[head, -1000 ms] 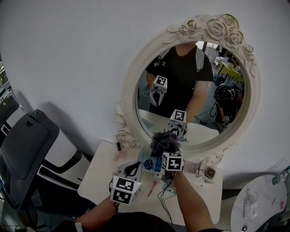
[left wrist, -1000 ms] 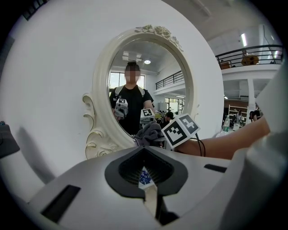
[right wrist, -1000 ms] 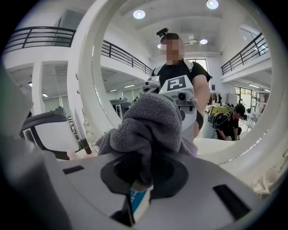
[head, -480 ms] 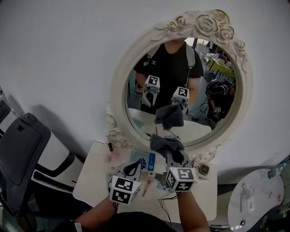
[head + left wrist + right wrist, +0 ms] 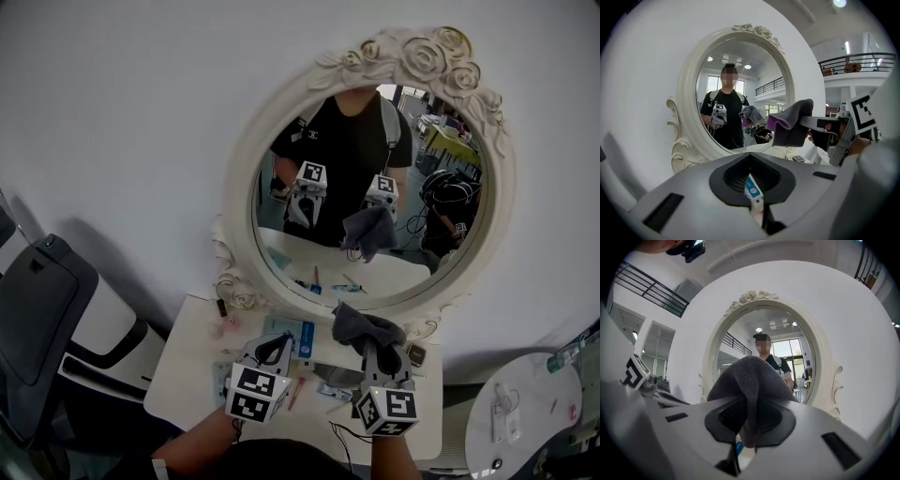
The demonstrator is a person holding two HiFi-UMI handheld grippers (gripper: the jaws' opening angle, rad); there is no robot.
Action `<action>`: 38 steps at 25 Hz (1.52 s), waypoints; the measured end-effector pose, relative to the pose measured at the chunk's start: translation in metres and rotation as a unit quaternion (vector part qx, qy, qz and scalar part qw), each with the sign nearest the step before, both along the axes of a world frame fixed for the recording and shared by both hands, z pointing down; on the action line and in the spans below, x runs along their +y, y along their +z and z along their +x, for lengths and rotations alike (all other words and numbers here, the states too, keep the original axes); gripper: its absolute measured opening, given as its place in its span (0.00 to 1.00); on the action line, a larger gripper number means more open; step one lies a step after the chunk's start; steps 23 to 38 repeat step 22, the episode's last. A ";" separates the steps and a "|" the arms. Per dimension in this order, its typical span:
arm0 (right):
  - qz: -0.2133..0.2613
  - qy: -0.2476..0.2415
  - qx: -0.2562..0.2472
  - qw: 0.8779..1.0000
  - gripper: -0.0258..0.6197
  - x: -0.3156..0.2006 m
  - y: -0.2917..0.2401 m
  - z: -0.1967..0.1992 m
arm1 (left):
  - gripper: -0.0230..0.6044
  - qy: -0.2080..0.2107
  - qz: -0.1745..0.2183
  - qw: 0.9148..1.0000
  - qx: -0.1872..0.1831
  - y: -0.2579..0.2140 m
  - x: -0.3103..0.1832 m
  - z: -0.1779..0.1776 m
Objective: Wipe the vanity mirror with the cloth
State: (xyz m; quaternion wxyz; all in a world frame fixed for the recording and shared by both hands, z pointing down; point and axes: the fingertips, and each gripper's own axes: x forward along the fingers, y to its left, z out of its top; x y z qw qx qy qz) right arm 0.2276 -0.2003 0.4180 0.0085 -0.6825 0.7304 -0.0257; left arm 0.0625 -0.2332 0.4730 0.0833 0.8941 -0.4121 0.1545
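Your left gripper (image 5: pixel 279 342) has stayed low over the bench (image 5: pixel 187 366). It is pinched shut with nothing in it. Your right gripper (image 5: pixel 373 349) is squeezed tight on the grey cloth (image 5: pixel 361 325). A second ago that cloth was up at the bottom edge of the mirror (image 5: pixel 328 141). Now you have pulled it back and down, so it is off the glass. No wiping is going on right now. I think you need to lift the cloth to the glass again.
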 end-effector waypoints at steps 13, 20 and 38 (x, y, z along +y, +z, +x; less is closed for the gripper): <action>-0.012 -0.008 -0.003 1.000 0.10 0.011 0.015 -0.014 | 0.04 -0.001 0.000 1.000 -0.001 -0.002 0.002 -0.003; -0.027 -0.019 -0.007 0.999 0.10 0.009 0.021 -0.017 | 0.04 0.000 0.002 1.000 0.000 0.000 0.001 -0.002; -0.027 -0.021 -0.004 0.999 0.10 0.009 0.021 -0.018 | 0.04 -0.003 0.004 1.000 0.000 0.000 0.000 -0.003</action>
